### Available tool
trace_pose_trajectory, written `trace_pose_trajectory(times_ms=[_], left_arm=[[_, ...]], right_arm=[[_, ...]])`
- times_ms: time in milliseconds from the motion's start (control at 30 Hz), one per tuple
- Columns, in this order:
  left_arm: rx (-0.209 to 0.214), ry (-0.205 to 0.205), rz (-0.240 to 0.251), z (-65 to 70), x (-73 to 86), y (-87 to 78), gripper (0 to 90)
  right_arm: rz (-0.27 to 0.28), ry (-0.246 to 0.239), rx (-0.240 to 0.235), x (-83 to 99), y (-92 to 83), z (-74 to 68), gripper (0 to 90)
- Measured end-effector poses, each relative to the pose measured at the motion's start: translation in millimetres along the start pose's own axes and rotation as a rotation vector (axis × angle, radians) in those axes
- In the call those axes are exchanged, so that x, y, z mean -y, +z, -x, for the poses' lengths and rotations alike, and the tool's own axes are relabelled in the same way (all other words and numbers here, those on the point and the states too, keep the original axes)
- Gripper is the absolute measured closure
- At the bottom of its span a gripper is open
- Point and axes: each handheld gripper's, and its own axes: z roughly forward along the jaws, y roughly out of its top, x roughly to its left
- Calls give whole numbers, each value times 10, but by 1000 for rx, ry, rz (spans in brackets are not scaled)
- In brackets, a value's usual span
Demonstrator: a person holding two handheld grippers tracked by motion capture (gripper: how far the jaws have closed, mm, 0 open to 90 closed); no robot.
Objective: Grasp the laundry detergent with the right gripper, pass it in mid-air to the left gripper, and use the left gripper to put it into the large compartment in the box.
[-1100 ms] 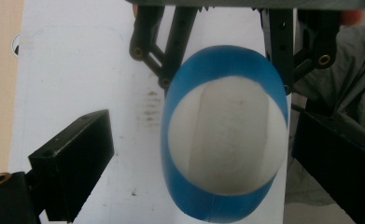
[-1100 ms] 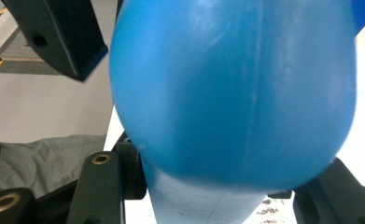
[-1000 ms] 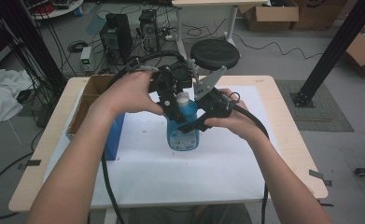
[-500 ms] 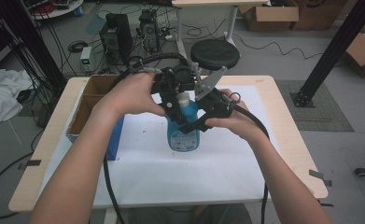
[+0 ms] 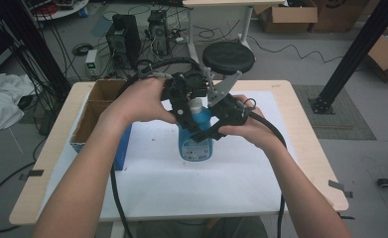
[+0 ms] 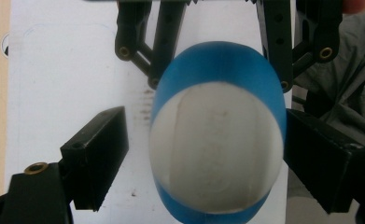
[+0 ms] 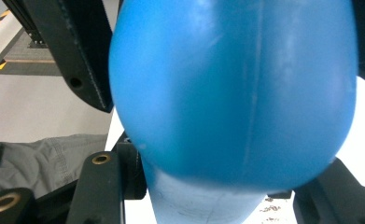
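The blue bottle [image 5: 195,136] with a pale cap stands upright near the middle of the white-covered surface [image 5: 181,183], its long axis vertical, just right of an open cardboard box [image 5: 95,116]. Both claws meet at its top. The left claw [image 5: 181,106] comes down from above onto the cap; in the left gripper view its jaws stand apart, one well clear of the cap [image 6: 217,154], the other at or just beside it, so it is released, not gripping. The right claw [image 5: 214,126] reaches in from the right at the bottle's shoulder. In the right gripper view the blue body [image 7: 236,88] sits between its two jaws, very close, but whether they press on it cannot be told. The left claw seems best placed for the cap, needing only to close.
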Motion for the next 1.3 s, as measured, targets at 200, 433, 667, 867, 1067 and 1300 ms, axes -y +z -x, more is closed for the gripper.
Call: trace_pose_trajectory(times_ms=[200, 433, 667, 867, 1067, 1300], left_arm=[[10, 11, 8, 5, 9, -12, 236], [9, 16, 11, 16, 6, -8, 247], [9, 20, 5, 18, 7, -2, 275], [18, 16, 9, 22, 5, 1, 304], [18, 24, 4, 27, -7, 4, 330], [5, 19, 1, 25, -3, 13, 362]], right_arm=[[1, 7, 0, 8, -3, -4, 463], [-3, 6, -2, 11, 8, -1, 464], [-2, 6, 0, 13, -2, -2, 464], [-6, 12, 3, 19, -6, -4, 463], [-10, 8, 1, 16, 4, -1, 463], [-21, 7, 3, 17, 18, -2, 464]])
